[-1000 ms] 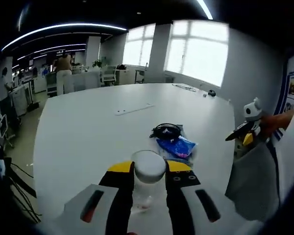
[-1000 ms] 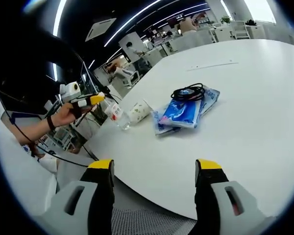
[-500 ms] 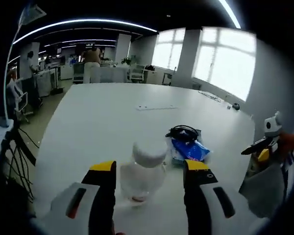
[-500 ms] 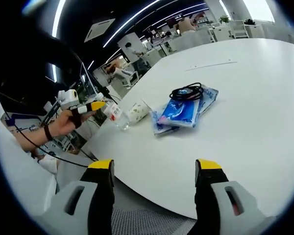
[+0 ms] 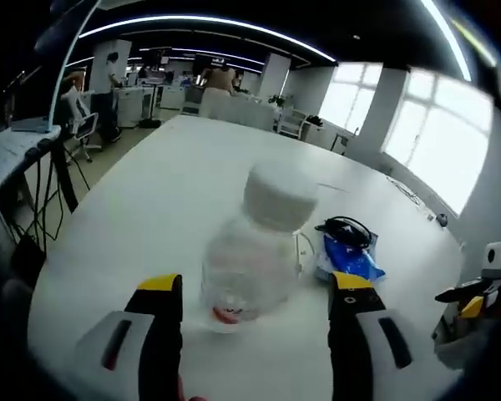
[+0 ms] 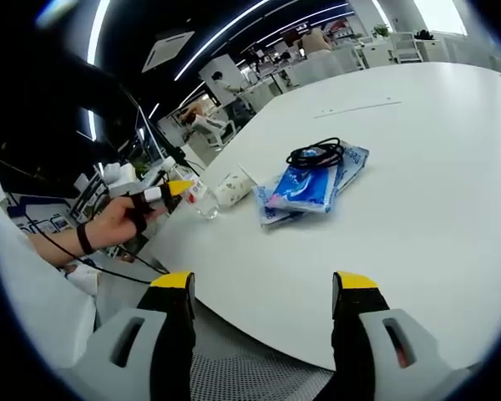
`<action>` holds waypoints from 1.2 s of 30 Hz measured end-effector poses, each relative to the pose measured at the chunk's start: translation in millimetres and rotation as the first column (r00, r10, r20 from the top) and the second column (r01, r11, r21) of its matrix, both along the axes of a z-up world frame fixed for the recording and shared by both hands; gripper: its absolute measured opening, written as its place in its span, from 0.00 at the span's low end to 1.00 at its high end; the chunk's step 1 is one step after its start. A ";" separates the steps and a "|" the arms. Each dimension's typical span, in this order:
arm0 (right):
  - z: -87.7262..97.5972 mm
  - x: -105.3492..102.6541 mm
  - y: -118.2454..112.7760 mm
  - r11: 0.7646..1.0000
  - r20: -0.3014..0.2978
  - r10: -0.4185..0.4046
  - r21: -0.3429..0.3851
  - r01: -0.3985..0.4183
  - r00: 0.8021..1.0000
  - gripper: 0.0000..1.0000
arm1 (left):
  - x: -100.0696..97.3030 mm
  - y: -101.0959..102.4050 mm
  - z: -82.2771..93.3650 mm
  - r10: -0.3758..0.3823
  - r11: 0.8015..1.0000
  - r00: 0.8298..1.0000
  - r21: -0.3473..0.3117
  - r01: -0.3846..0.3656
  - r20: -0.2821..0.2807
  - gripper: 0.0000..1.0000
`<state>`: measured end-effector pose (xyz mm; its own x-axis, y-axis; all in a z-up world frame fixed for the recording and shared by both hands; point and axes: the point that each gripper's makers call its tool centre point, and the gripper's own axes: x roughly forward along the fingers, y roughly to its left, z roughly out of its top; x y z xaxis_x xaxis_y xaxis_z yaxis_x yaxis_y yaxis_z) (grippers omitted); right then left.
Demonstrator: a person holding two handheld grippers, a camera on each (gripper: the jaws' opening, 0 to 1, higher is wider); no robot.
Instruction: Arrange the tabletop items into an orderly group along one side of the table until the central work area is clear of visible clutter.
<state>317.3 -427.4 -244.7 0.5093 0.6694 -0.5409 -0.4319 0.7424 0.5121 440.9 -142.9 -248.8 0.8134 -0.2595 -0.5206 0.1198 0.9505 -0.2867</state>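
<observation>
Clear bottle (image 5: 263, 251) with white cap lay on its side on the white counter (image 5: 150, 200), between the spread jaws of the left claw (image 5: 255, 294) — no contact seen. Blue packet (image 5: 348, 259) with black cable coil (image 5: 346, 227) sat just beyond, to the right. Right claw (image 6: 263, 288) was spread wide, holding nothing, at the counter's near edge — left hand (image 6: 121, 219) was level beside the bottle.
</observation>
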 end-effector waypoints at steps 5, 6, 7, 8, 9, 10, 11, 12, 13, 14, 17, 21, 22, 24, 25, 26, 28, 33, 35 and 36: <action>-2.8 -3.8 -1.2 1.000 -0.011 0.010 -0.009 -0.010 1.000 0.65 | 5.5 -4.1 -6.2 0.051 0.999 0.999 -0.016 -0.051 -0.017 0.76; -2.8 -4.4 -1.7 1.000 -0.013 0.011 -0.010 -0.011 1.000 0.65 | 6.9 -4.3 -7.5 0.066 0.998 0.998 -0.016 -0.067 -0.019 0.77; -2.9 -4.7 -2.1 1.000 -0.014 0.011 -0.011 -0.011 1.000 0.65 | 7.5 -3.9 -8.1 0.072 0.997 0.997 -0.011 -0.073 -0.018 0.76; -2.8 -5.3 -2.6 1.000 -0.016 0.012 -0.012 -0.012 1.000 0.65 | 8.8 -3.7 -8.8 0.080 0.997 0.997 -0.007 -0.080 -0.015 0.75; -2.8 -5.5 -3.1 1.000 -0.017 0.012 -0.014 -0.012 1.000 0.65 | 9.5 -2.9 -9.4 0.087 0.996 0.996 -0.003 -0.087 -0.013 0.72; -3.1 -5.4 -4.3 1.000 -0.019 0.012 -0.017 -0.013 1.000 0.65 | 10.3 -1.1 -10.5 0.098 0.995 0.995 0.004 -0.098 -0.012 0.70; -3.2 -5.3 -5.3 1.000 -0.020 0.012 -0.019 -0.012 1.000 0.65 | 10.6 -0.7 -10.7 0.100 0.995 0.995 0.005 -0.100 -0.012 0.69; -3.0 -5.3 -5.7 1.000 -0.021 0.011 -0.020 -0.012 1.000 0.65 | 12.0 0.6 -11.8 0.108 0.994 0.994 0.002 -0.108 -0.011 0.67; -2.6 -5.0 -6.6 1.000 -0.021 0.010 -0.021 -0.011 1.000 0.65 | 13.2 1.7 -13.4 0.111 0.994 0.994 0.001 -0.111 -0.015 0.66; -2.3 -4.7 -7.1 1.000 -0.022 0.009 -0.022 -0.010 1.000 0.65 | 13.6 2.3 -14.6 0.114 0.994 0.993 0.005 -0.114 -0.019 0.66; -2.4 -3.6 -8.8 1.000 -0.025 0.008 -0.027 -0.009 1.000 0.65 | 15.6 5.6 -12.8 0.113 0.993 0.994 0.015 -0.113 -0.003 0.57; -3.6 -2.3 -8.6 0.999 -0.029 0.014 -0.035 -0.015 0.999 0.65 | 16.5 8.1 -10.4 0.093 0.994 0.996 0.052 -0.093 0.015 0.48; -3.4 -1.8 -7.9 0.999 -0.029 0.015 -0.035 -0.016 0.999 0.65 | 16.5 8.9 -10.5 0.091 0.994 0.996 0.054 -0.092 0.015 0.47; -3.5 0.1 -6.0 0.999 -0.028 0.016 -0.032 -0.017 0.999 0.65 | 16.1 14.5 -10.9 0.096 0.994 0.995 0.057 -0.096 0.010 0.45; -4.0 1.0 -4.4 0.999 -0.029 0.018 -0.031 -0.019 0.999 0.65 | 16.4 16.0 -10.4 0.095 0.994 0.995 0.054 -0.096 0.014 0.45; -3.8 1.4 -3.1 0.999 -0.030 0.019 -0.032 -0.020 0.999 0.65 | 16.7 16.0 -10.2 0.090 0.994 0.996 0.059 -0.090 0.016 0.44; -4.0 2.1 -0.1 0.999 -0.030 0.026 -0.031 -0.027 0.999 0.65 | 17.4 15.9 -9.4 0.066 0.995 0.997 0.078 -0.068 0.026 0.43; -4.4 3.0 4.5 0.999 -0.033 0.038 -0.033 -0.040 0.999 0.65 | 16.6 13.6 -9.2 0.012 0.993 0.999 0.116 -0.016 0.039 0.42; -5.1 4.2 4.7 0.999 -0.033 0.039 -0.033 -0.040 0.999 0.65 | 15.9 13.3 -9.0 -0.001 0.992 0.999 0.128 -0.004 0.040 0.41; -4.9 4.3 5.2 0.999 -0.034 0.040 -0.034 -0.041 0.999 0.65 | 15.8 13.4 -8.9 -0.004 0.991 0.999 0.131 -0.002 0.040 0.41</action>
